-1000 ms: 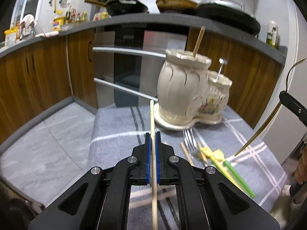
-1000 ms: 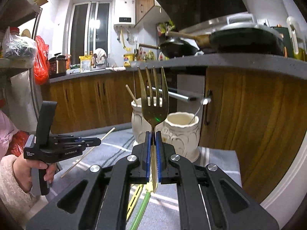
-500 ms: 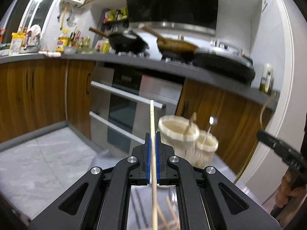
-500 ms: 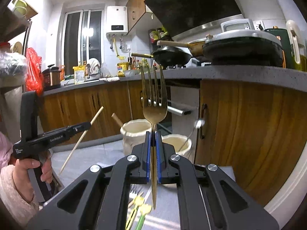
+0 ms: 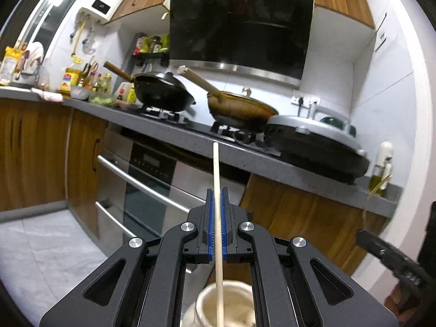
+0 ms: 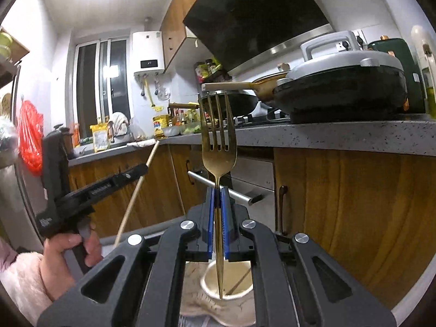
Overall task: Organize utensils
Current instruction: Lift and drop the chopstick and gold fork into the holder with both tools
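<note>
both tools are raised since the earlier frame. chopstick (image 5: 218,218) is clamped upright in left jaws above holder (image 5: 226,305); fork (image 6: 218,147) likewise in right jaws.

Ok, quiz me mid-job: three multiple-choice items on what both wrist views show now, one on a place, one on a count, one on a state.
1. Where does the chopstick's lower end show in the left wrist view?
A. Over the cream holder's mouth
B. On the counter
C. Inside a pan

2. How many tines has the fork?
A. Two
B. Three
C. Four

3. In what state is the right gripper?
A. Open and empty
B. Shut on the fork's handle
C. Shut on a spoon

Answers:
1. A, since the stick runs down between the left gripper's fingers and ends in front of the holder's opening.
2. C, as four gold tines stand up against the counter edge.
3. B, as the blue pads press the thin gold handle, tines up.
</note>
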